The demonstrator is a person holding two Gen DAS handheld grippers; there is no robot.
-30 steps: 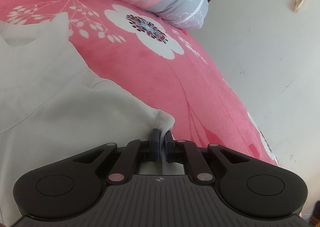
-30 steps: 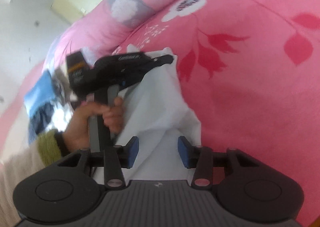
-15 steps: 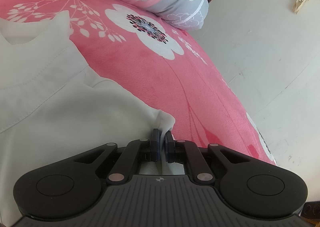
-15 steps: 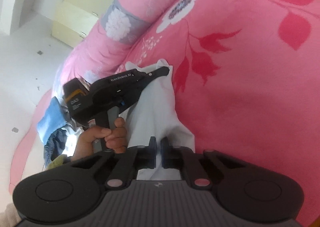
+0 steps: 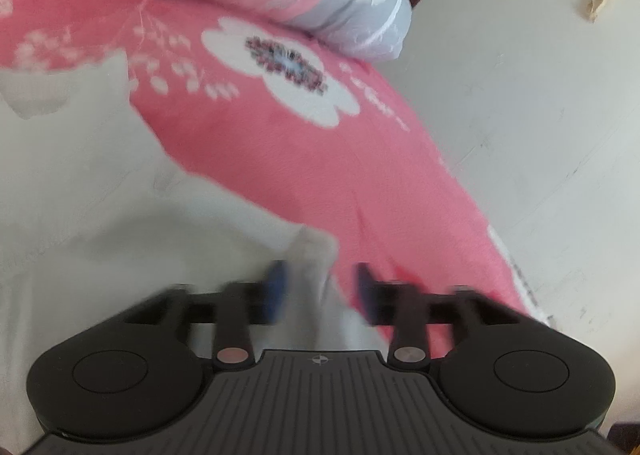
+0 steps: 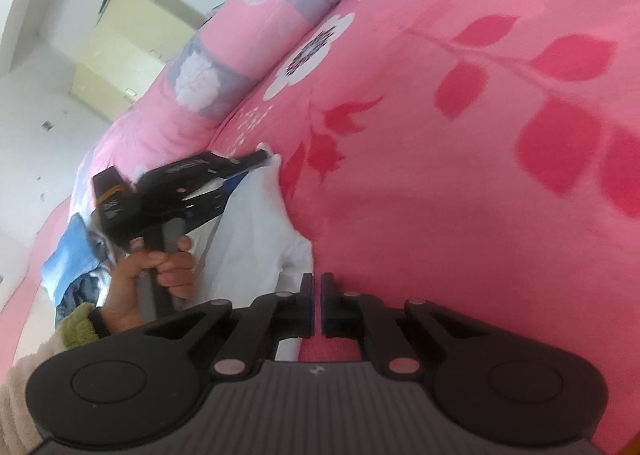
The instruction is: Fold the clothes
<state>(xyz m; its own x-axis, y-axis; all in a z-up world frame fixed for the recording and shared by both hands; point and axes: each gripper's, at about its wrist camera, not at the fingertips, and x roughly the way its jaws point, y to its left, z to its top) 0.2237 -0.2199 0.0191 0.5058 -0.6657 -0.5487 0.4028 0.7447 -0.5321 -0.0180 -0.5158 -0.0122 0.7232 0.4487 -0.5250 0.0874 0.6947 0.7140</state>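
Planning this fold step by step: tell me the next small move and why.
Probably draw the left hand-held gripper back, clear of the white garment. Its jaws stand open around the garment's corner and grip nothing, while the right hand-held gripper is shut at the garment's edge on the pink blanket, seemingly ready to carry the fold.

The left gripper (image 5: pixel 320 287), clamped on the corner of the white garment (image 5: pixel 100 215) in both earlier frames, now has its jaws spread apart, with the corner (image 5: pixel 314 251) lying loose between them. The right gripper (image 6: pixel 317 303), open one second ago, is now closed at the garment's opposite edge (image 6: pixel 296 255).
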